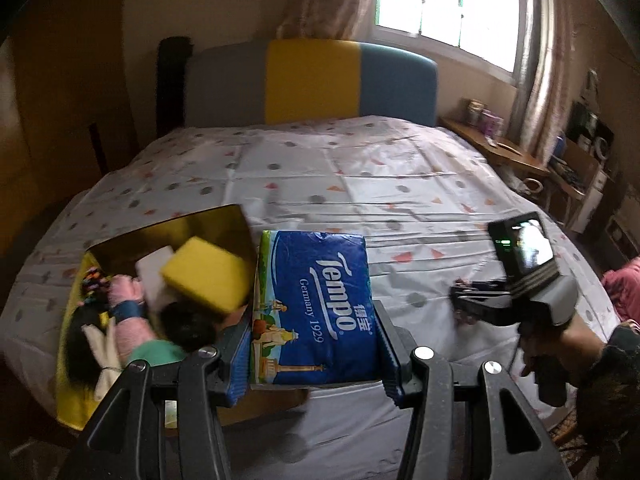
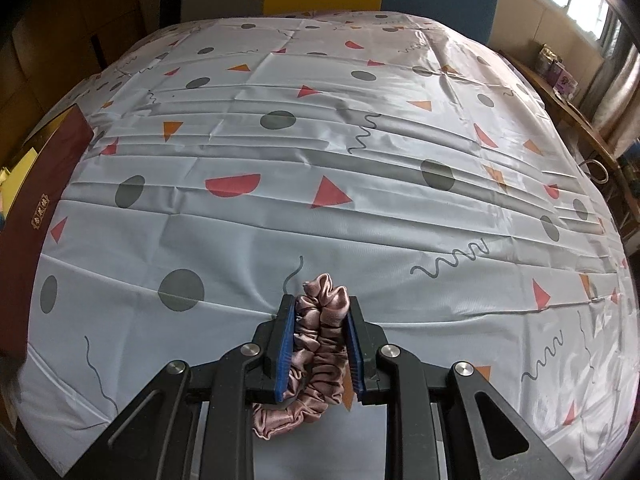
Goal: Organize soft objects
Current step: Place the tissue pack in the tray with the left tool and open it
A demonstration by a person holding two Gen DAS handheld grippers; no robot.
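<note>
Only the left wrist view shows the left gripper (image 1: 316,336) clamping a blue plastic tissue pack (image 1: 316,304) beside an open box of soft items (image 1: 168,288) at the left. The right wrist view alone shows the right gripper (image 2: 318,344) pinched narrow on a dusty-pink satin scrunchie (image 2: 316,344) — near edge of the patterned bedspread (image 2: 320,152).

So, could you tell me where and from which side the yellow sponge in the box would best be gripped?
Probably across its two long flat side faces, coming from above. The yellow sponge lies tilted on top of the other soft things in the open box, so its upper face and edges are exposed, while its lower corner is pressed among the items. The left gripper is occupied: it is shut on the tissue pack.
</note>
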